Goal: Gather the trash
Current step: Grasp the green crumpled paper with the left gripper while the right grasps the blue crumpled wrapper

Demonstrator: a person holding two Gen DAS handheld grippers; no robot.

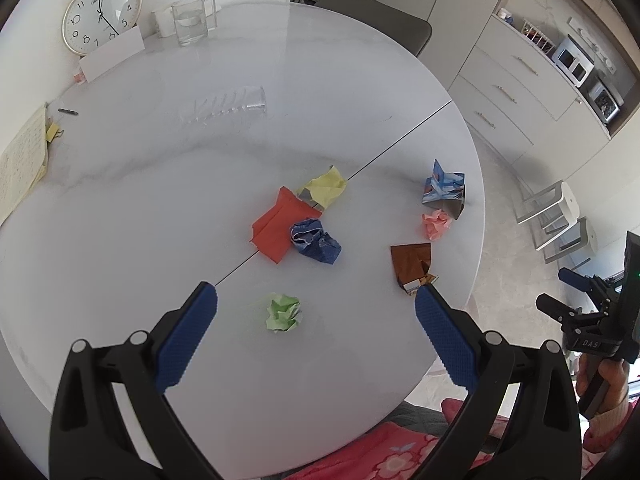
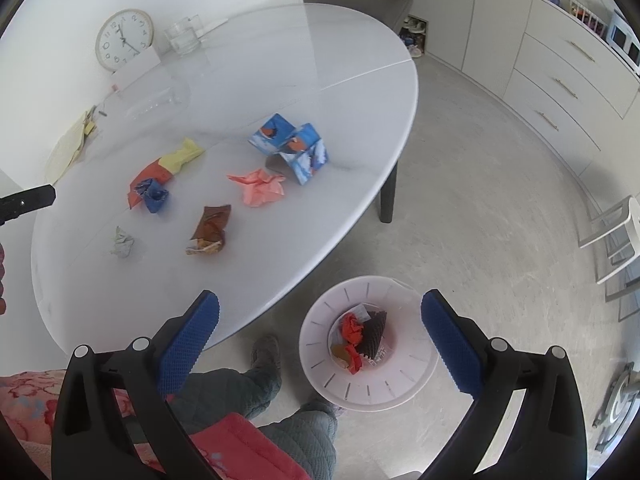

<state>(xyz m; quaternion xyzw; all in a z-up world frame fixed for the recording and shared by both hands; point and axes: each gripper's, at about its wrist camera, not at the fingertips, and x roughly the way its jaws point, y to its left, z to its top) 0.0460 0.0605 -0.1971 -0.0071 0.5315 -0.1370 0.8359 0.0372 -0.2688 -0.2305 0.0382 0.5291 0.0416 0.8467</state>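
Both claws spread empty; green paper wad [image 1: 283, 313] under left gripper [image 1: 316, 307] looks featherlight, crushable: pinch across its middle.

Left gripper [image 1: 316, 296] jaws spread wide, nothing between, angled steeply down. Right gripper [image 2: 320, 304] same: wide, empty, angled down. Person's hand [image 1: 604, 384] wraps right gripper's handle.

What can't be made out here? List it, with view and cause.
- Bin contents, right wrist view: red scraps and a dark piece overlap; lower items hidden.
- Writing on the yellowish paper, left wrist view: too small, cut by the lens edge.
- Right claw, left wrist view: partly cropped at the frame edge.
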